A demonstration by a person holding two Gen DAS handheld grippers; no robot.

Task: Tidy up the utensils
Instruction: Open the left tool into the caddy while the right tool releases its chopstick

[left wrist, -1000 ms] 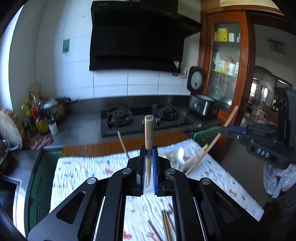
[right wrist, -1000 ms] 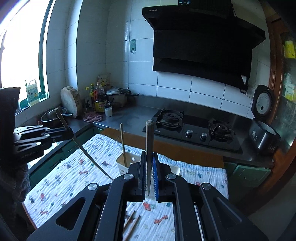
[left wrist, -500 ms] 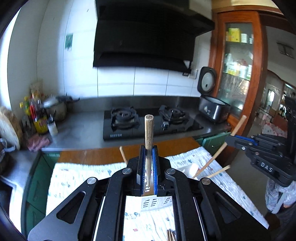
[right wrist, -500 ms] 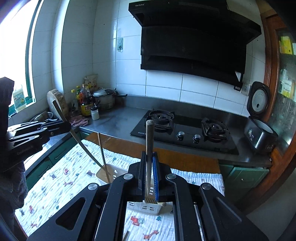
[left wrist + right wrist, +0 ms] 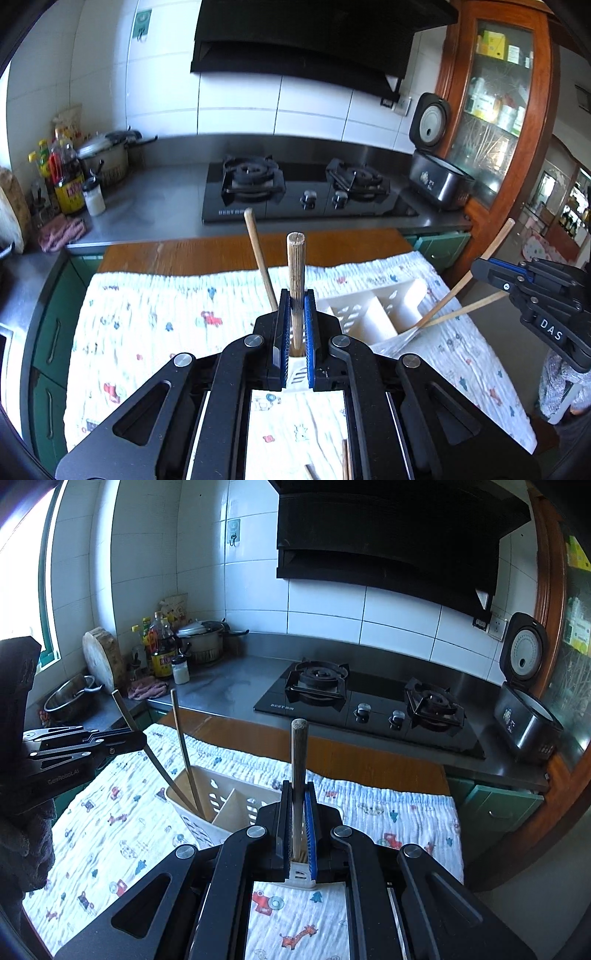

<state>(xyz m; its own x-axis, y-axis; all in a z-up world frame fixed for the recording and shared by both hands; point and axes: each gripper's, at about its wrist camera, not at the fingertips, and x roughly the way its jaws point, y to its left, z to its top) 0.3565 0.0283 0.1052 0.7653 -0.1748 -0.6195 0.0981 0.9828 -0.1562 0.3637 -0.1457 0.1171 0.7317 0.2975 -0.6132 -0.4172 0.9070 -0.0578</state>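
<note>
A white slotted utensil caddy stands on a patterned cloth. My left gripper is shut on a wooden chopstick held upright, its lower end over the caddy's near compartment. My right gripper is shut on a wooden chopstick, also upright over the caddy. Each gripper shows in the other view: the right one, the left one. Another chopstick stands in the caddy. One more leans in its right compartment.
The cloth covers a wooden table in front of a steel counter with a gas hob. Bottles and a pot stand at the left, a rice cooker at the right. Loose chopsticks lie on the cloth near me.
Both grippers have come down and nearer to the caddy with their chopsticks. The caddy now lies right under both sets of jaws.
</note>
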